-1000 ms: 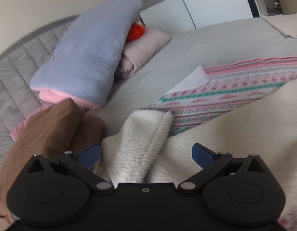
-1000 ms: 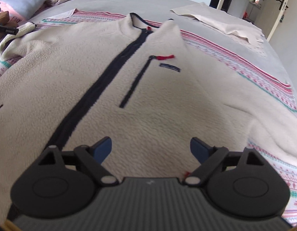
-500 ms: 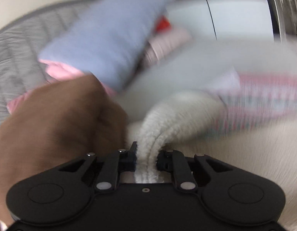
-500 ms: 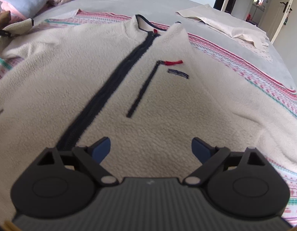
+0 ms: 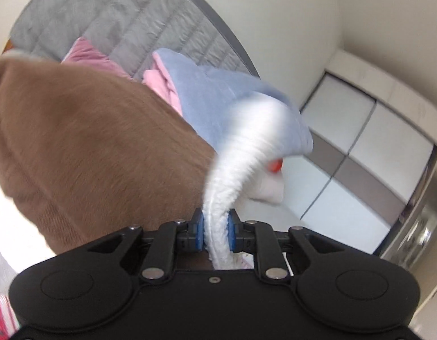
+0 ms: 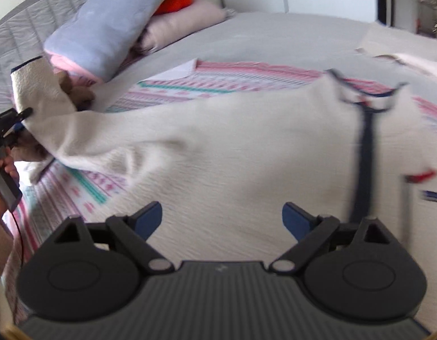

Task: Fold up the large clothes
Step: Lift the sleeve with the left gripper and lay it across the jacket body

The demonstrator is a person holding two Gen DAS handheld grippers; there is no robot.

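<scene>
A cream fleece jacket (image 6: 232, 147) with a dark zipper (image 6: 364, 153) lies front up on a striped pink blanket (image 6: 218, 82) on the bed. My left gripper (image 5: 215, 233) is shut on the jacket's sleeve (image 5: 238, 158) near the cuff and holds it lifted. In the right wrist view the left gripper (image 6: 9, 124) shows at the far left with the raised sleeve (image 6: 37, 90). My right gripper (image 6: 222, 219) is open and empty, low over the jacket's body.
A brown cloth (image 5: 91, 147) lies close to the left gripper. A pale blue pillow (image 6: 116, 19), pink bedding (image 6: 184, 22) and an orange item (image 6: 176, 0) are piled at the quilted grey headboard (image 5: 119, 22). A beige cloth (image 6: 402, 48) lies far right. White wardrobe doors (image 5: 360, 158) stand beyond.
My left gripper closed on the sleeve and lifted it up off the bed, tilting upward. My right gripper stayed open and swung left over the jacket.
</scene>
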